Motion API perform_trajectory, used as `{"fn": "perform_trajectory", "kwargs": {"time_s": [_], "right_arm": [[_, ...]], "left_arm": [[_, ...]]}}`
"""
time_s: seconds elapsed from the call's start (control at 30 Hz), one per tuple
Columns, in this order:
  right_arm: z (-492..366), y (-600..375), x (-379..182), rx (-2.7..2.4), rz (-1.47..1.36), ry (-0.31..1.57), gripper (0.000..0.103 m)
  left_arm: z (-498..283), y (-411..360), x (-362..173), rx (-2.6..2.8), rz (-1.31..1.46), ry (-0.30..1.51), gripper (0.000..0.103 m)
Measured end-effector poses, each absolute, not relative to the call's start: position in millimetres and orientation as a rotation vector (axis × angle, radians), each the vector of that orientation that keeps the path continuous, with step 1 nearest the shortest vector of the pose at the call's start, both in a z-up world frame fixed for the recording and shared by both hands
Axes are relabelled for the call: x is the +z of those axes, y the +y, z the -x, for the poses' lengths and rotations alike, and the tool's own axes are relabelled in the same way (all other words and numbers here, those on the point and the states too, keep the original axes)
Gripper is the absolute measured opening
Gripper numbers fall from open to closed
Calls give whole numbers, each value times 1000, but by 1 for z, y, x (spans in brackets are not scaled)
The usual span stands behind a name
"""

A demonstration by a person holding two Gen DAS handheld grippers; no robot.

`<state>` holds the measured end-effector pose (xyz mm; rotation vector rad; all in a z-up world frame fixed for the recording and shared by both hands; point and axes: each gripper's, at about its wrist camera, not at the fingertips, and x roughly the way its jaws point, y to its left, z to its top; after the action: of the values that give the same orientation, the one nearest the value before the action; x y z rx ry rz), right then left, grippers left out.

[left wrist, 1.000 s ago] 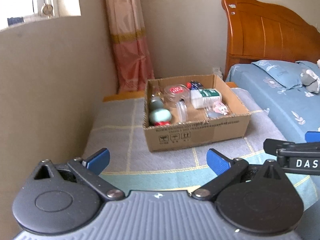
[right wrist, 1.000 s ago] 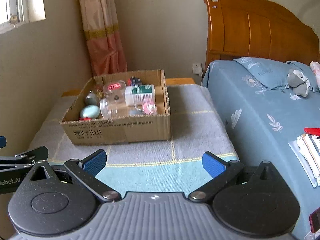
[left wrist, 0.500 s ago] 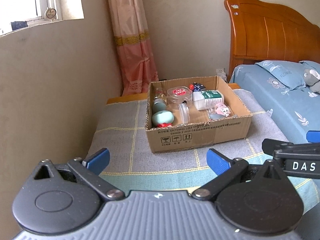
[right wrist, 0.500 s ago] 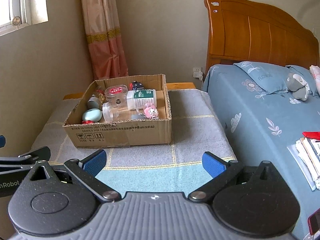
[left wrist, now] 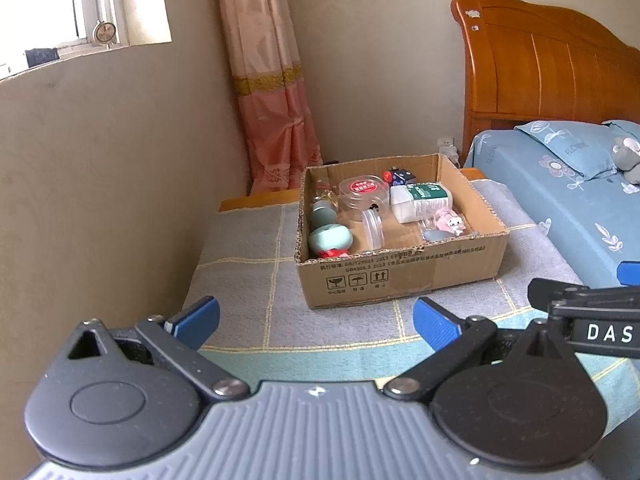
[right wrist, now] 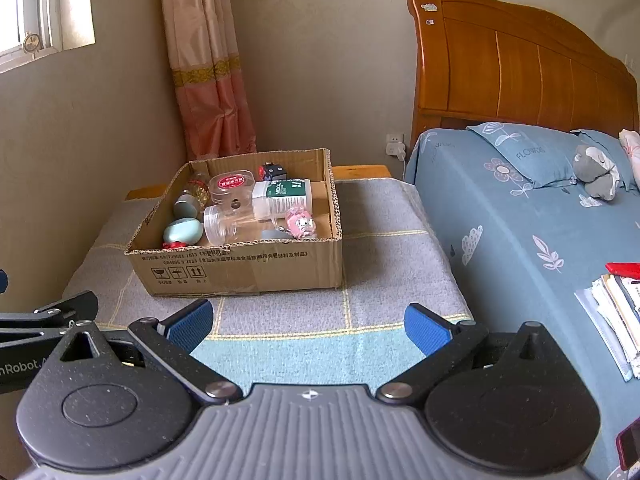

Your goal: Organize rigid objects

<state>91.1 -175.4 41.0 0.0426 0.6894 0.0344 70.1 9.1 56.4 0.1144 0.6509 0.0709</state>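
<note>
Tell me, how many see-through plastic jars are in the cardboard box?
2: one with a red label stands toward the back of the cardboard box, and one lies on its side nearer the front. More could be hidden behind the other things.

The left gripper (left wrist: 316, 320) has a ribbed grey body with a small white mark at 12 o'clock, two black teardrop plates with round recesses, and black link arms on silver screws ending in blue ribbed pads (left wrist: 434, 326). The right gripper (right wrist: 308, 322) is built the same, blue pads (right wrist: 424, 326) included. At 3 o'clock in the left view its black side reads "DAS" in white; at 9 o'clock in the right view, the left one reads "nRobot".
</note>
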Motion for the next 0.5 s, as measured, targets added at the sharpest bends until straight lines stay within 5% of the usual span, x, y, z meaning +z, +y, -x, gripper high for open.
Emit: {"fn": "perform_trajectory", "kwargs": {"time_s": [0.5], "right_arm": [[-91, -176, 40, 27, -34, 689, 103]], "left_arm": [[-70, 8, 58, 83, -117, 651, 102]]}}
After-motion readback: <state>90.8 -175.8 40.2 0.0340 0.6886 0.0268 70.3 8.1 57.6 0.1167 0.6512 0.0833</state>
